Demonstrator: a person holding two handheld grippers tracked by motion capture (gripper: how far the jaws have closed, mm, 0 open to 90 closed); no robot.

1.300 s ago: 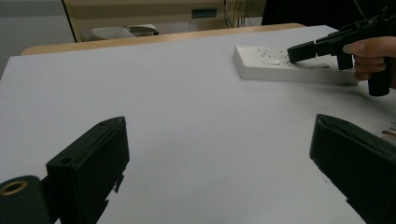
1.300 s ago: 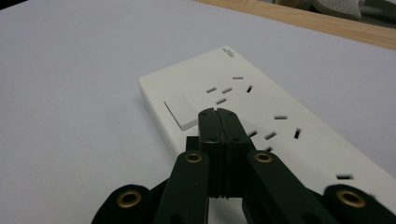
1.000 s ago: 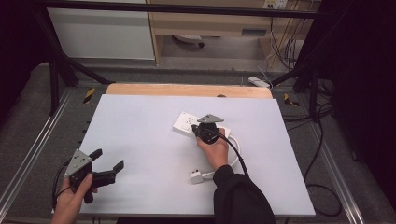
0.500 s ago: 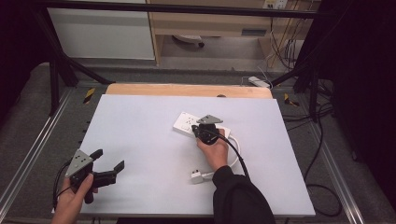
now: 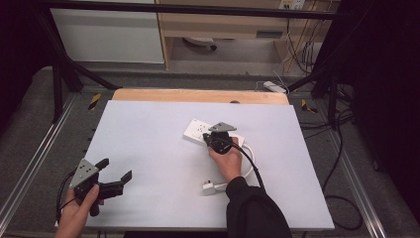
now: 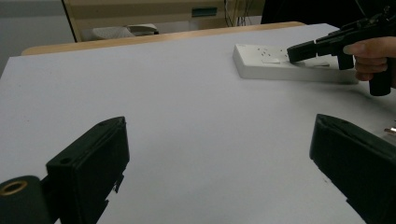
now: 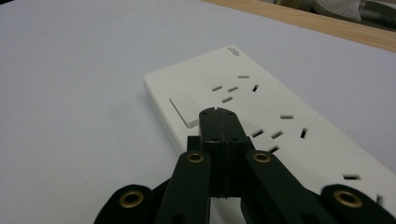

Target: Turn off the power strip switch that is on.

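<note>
Nothing has shifted since the earlier frames: both hands and the power strip (image 5: 214, 134) sit where they were. That strip lies just past the middle of the white table (image 5: 148, 148), with its cable (image 5: 250, 158) looping back toward six o'clock to a plug (image 5: 209, 187) beside the person's sleeve.

In the right gripper view, the right gripper (image 7: 218, 112) has its jaws pressed flat together with nothing between them, and their joined tip rests at the near edge of the strip's rocker switch (image 7: 183, 108), whether touching it or just above it I cannot tell. The work in hand looks like pushing that switch.

Over at about eight o'clock on the table, the left gripper (image 5: 115, 174) idles with its jaws spread wide, well apart from the strip.

The likely trouble is a slip. The tip sits at the switch's edge rather than its middle, so a downward push could skid off onto the plain casing toward the sockets (image 7: 233, 87) and leave the switch unflipped. The strip is also light and unbraced; a push angled toward twelve o'clock could slide or pivot it across the smooth table instead of rocking the switch, since the left gripper is too far off to steady it.
</note>
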